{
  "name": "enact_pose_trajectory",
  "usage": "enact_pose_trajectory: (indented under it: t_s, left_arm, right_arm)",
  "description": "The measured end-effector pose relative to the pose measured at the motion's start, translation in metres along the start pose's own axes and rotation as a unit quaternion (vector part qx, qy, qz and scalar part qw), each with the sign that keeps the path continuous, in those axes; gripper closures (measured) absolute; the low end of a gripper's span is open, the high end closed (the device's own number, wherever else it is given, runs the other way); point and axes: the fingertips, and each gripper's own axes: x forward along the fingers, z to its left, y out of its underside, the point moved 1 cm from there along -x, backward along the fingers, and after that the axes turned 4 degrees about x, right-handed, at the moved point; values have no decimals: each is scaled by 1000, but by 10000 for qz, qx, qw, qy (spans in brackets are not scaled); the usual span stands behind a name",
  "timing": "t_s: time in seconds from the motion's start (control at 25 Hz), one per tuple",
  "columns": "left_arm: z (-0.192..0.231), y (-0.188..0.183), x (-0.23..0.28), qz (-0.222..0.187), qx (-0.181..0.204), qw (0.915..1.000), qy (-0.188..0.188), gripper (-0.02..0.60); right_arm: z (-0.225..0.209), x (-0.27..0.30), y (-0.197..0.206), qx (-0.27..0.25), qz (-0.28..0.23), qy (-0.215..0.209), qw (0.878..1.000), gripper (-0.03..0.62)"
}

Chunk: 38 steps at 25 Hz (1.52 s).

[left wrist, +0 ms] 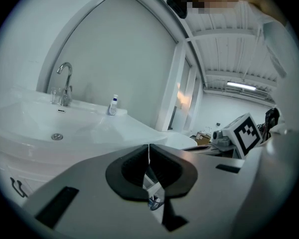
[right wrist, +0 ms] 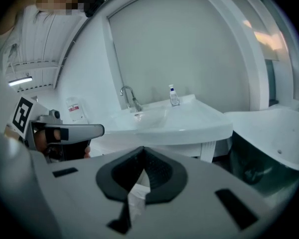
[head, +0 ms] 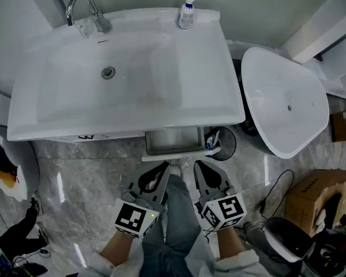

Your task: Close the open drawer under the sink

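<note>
Holding both claws low over the grey floor [head: 86, 183], I face the white sink [head: 210, 105]. My left claw [head: 160, 171] is pressed together with nothing between its jaws, and my right claw [head: 200, 167] is pressed together and empty too. They sit side by side, near the drawer [head: 174, 140] but apart from it. That drawer pokes out open from under the sink's front edge, right of the middle. A small black bin [head: 227, 147] stands just beside its right end. The tap [head: 83, 7] is at the sink's back left, a bottle [head: 186, 13] at its back right
</note>
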Motion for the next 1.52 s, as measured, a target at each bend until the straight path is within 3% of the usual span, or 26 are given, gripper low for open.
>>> enact_pose_trajectory:
  t_s: [0.44, 0.76, 1.2, 1.52]
  left_arm:
    - [-1, 77, 15, 64, -156, 9997, -174, 560]
    - [6, 135, 21, 403, -195, 9985, -302, 560]
    - [14, 188, 30, 759, -247, 9967, -157, 560]
    - [31, 217, 46, 1062, -319, 9929, -426, 560]
  right_arm:
    - [-16, 13, 73, 10, 69, 174, 9998, 585]
    - [-39, 31, 119, 37, 245, 313, 9992, 585]
    - [-59, 55, 161, 107, 597, 374, 9975, 585]
    - [-72, 74, 179, 188, 761, 522, 9956, 585]
